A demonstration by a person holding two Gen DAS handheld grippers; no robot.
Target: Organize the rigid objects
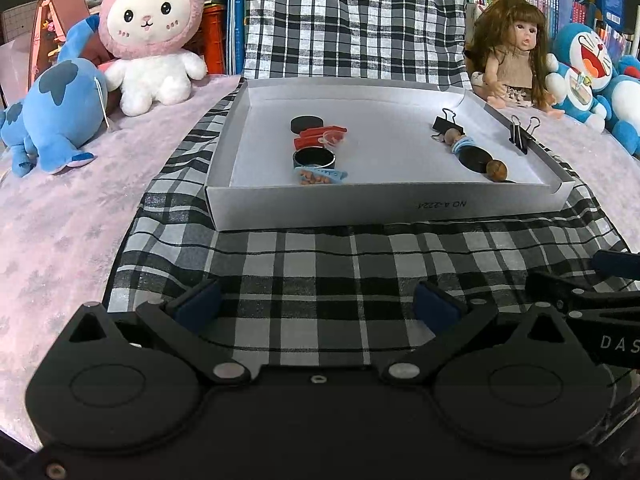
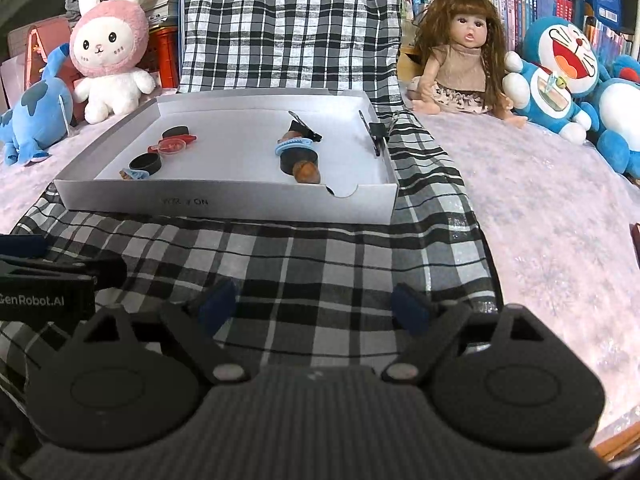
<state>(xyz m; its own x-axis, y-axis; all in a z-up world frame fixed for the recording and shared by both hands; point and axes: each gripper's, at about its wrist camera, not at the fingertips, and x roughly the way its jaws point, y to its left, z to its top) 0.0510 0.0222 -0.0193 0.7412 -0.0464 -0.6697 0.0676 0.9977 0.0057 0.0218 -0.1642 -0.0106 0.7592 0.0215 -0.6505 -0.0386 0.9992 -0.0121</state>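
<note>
checked black-and-white cloth (image 1: 304, 256) lies under both of my tongs, and neither one holds anything. my left gripper (image 1: 316, 308) hangs low over the cloth with its blue-padded fingers (image 1: 198, 304) spread wide apart, nothing between them. my right gripper (image 2: 312, 304) sits beside it, likewise spread wide, its pads (image 2: 408, 312) over bare cloth. ahead of both, well apart from the fingertips, the shallow white box (image 1: 360, 208) rests on the cloth with its near wall facing me. inside, toward the box's left side, a small row runs from the far wall toward the near one: a black disc (image 1: 307, 123), red clips (image 1: 316, 138), a black ring (image 1: 314, 157) and a light blue clip (image 1: 320, 176) nearest the front wall. toward the right side lies a second cluster: a black binder clip (image 1: 446, 122), a blue band (image 1: 462, 145) around a dark round piece (image 1: 476, 159), and a brown nut (image 1: 497, 170) near the front right corner. another binder clip (image 1: 522, 132) is clamped on the box's right rim. the left row is roughly straight ahead of my left tongs; from the right wrist view the nut (image 2: 307, 172) lies ahead of my right tongs. beyond the box sit a pink rabbit plush (image 1: 152, 36), a blue plush (image 1: 52, 116), a doll (image 1: 516, 48) and a blue cat plush (image 1: 588, 68).
</note>
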